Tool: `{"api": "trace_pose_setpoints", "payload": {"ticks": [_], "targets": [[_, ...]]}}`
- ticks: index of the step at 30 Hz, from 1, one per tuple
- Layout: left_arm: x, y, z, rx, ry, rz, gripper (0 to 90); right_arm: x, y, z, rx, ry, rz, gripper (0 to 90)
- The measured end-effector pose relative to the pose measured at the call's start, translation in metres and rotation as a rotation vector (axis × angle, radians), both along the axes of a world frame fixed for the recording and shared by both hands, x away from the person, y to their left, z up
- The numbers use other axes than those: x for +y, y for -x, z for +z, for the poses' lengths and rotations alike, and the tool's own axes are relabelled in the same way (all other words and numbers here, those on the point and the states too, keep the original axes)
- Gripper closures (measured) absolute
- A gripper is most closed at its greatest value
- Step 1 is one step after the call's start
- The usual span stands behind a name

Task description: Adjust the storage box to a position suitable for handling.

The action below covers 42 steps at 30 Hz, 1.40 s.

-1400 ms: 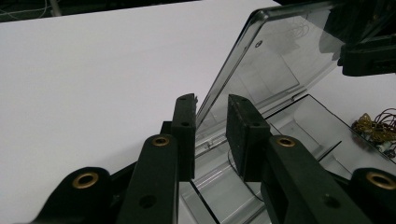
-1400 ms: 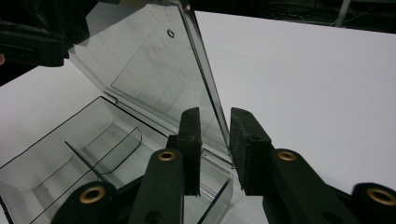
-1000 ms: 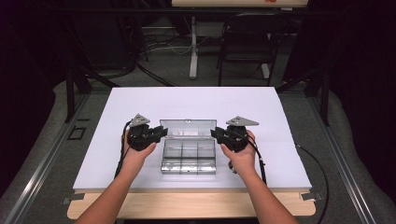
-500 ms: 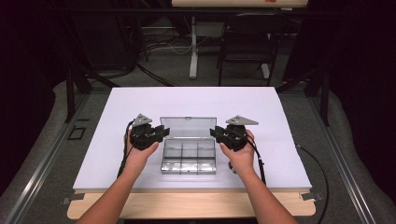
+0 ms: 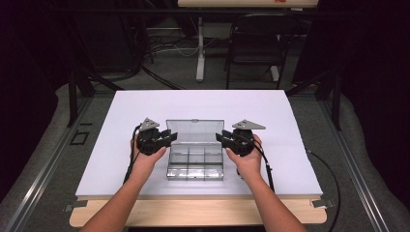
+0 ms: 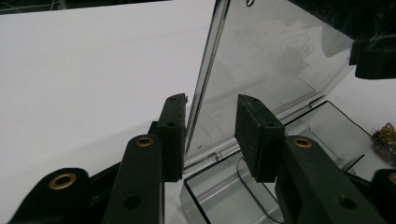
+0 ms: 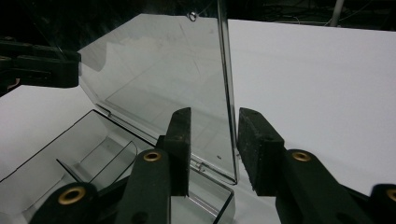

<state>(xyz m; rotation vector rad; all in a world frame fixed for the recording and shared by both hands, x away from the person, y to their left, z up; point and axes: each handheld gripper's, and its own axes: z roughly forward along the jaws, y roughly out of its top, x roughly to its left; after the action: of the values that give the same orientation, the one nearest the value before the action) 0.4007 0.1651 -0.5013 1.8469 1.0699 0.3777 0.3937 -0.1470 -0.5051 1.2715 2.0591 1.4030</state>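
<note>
Both tongs, left [image 5: 167,137] and right [image 5: 221,137], have just been opening off the upright lid [image 5: 195,131]; withdraw sideways without nudging it.

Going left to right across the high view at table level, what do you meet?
Left gripper → clear plastic compartment box with its lid raised → right gripper, all on the white table.

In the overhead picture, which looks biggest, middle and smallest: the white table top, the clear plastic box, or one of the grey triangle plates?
1. White table top, by far the largest.
2. Clear plastic box, lid raised.
3. Grey triangle plate, smallest; the left plate looks much alike.
</note>
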Motion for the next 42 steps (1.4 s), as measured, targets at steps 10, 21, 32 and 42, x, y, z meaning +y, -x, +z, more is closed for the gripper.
{"api": "trace_pose_setpoints", "payload": {"ticks": [10, 21, 32, 42], "targets": [[-0.002, -0.003, -0.003, -0.003, -0.001, 0.002, 60.0, 0.003, -0.002, -0.002, -0.005, -0.003, -0.025, 63.0], [-0.002, -0.007, -0.006, 0.005, 0.013, 0.004, 57.4, 0.006, -0.006, -0.002, 0.003, -0.001, -0.039, 60.0], [-0.003, -0.010, -0.009, 0.022, 0.039, 0.010, 55.7, 0.007, -0.008, -0.003, 0.004, 0.002, -0.045, 59.8], [-0.006, -0.013, -0.013, 0.031, 0.038, 0.014, 54.2, 0.008, -0.008, -0.003, 0.005, 0.001, -0.046, 59.7]]}}
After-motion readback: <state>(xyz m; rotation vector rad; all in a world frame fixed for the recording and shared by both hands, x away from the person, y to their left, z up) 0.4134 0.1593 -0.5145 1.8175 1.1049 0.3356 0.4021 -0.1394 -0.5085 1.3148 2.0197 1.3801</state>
